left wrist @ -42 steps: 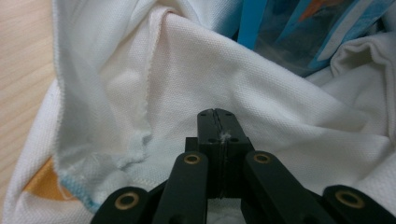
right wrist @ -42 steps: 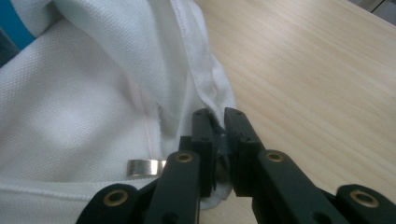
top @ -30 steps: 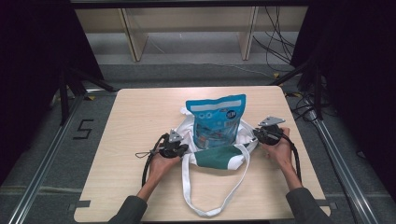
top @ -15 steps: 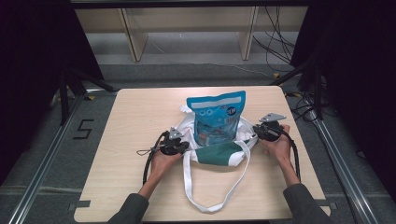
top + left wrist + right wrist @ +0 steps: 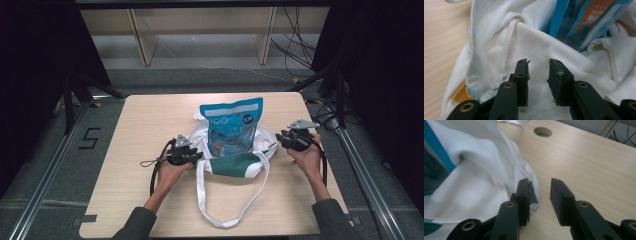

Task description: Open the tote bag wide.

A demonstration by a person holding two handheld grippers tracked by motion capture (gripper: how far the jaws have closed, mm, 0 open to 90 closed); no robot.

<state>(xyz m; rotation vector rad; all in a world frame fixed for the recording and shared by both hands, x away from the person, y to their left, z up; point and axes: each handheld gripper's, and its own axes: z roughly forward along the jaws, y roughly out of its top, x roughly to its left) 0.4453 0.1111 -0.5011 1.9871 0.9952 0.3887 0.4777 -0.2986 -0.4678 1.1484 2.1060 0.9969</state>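
The white cloth tote bag with a green band (image 5: pixel 235 161) lies mid-counter (image 5: pixel 150 120), a blue printed snack pouch (image 5: pixel 232 125) standing in its mouth. The left tool (image 5: pixel 192 156) and right tool (image 5: pixel 280 141) flank it; both jaws have just been opening, parted, seemingly off the cloth. The long axis runs toward the person
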